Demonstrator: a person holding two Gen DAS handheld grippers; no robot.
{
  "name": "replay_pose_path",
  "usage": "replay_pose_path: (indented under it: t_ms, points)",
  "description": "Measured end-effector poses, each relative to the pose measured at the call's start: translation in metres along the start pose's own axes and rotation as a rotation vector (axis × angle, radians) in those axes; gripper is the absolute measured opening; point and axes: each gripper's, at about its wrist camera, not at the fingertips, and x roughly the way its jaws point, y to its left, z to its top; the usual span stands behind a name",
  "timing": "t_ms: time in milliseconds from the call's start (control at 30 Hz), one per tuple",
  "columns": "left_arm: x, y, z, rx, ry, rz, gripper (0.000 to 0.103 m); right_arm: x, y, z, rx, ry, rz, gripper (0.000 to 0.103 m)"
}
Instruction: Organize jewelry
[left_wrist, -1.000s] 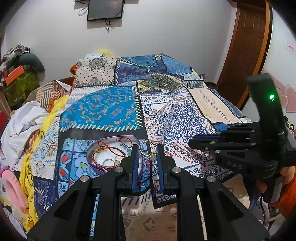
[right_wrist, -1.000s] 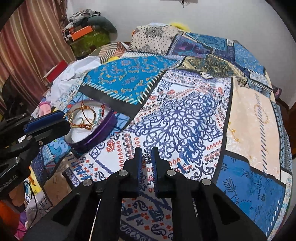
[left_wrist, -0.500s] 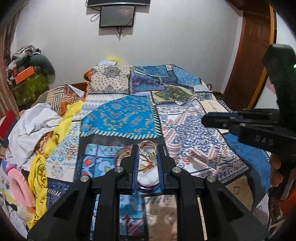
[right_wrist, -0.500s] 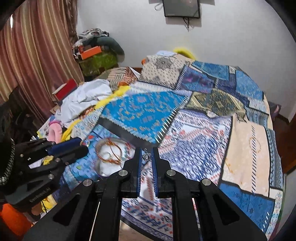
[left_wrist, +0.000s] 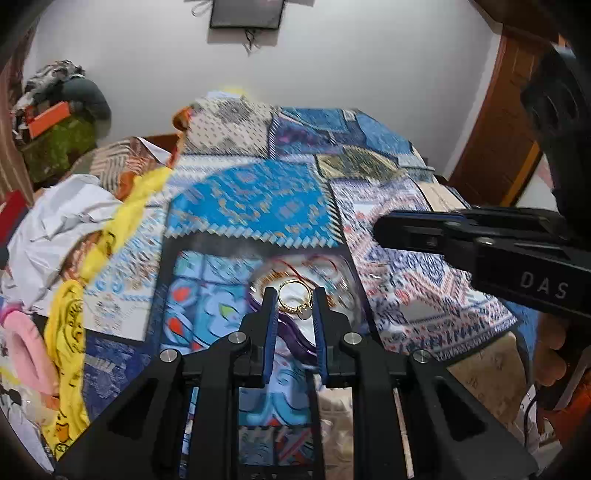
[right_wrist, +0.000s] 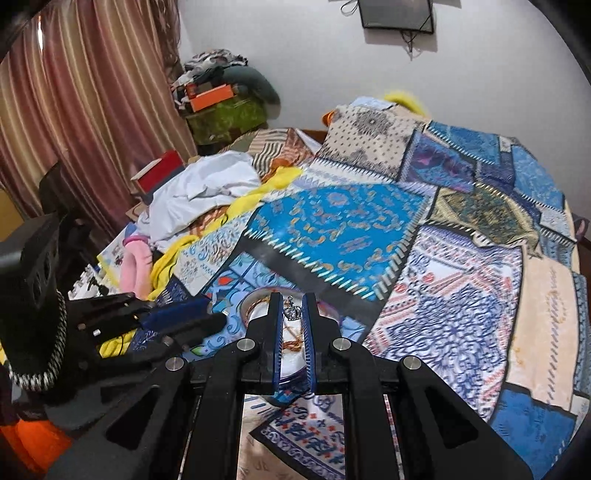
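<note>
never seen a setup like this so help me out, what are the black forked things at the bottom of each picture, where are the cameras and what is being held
Each black fork is a handheld two-finger gripper; a person carries one in each hand. A fisheye camera sits on each, looking forward along its fingers.

The left wrist view shows the left gripper, with the right one crossing at the side. Its fingers pinch a thin gold ring with a small charm.

The right wrist view shows the right gripper, which grips a small silver crown-shaped charm.

Both hang above a round purple-rimmed jewelry dish with a white inside, which holds reddish-gold bangles. The dish sits on a bed under a blue patchwork bedspread.
</note>
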Motion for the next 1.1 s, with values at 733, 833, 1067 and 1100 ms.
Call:
replay_pose_path:
  t_ms: [733, 833, 1067, 1100]
  points:
    - [0.026, -0.013, -0.008, 0.018, 0.079, -0.019, 0.019, 0.036, -0.004, -0.013, 0.052, 0.145, 0.053, 0.013]
    - [0.021, -0.009, -0.005, -0.009, 0.079, -0.013, 0.022, 0.027, -0.004, -0.01, 0.059, 0.123, 0.04, 0.027]
    - [-0.023, -0.008, 0.01, -0.018, -0.021, 0.032, 0.022, -0.019, -0.001, -0.001, 0.058, 0.008, 0.003, 0.029]
    - [-0.032, -0.008, 0.014, -0.02, -0.044, 0.037, 0.022, -0.032, 0.002, 0.0, 0.055, -0.023, -0.006, 0.029]
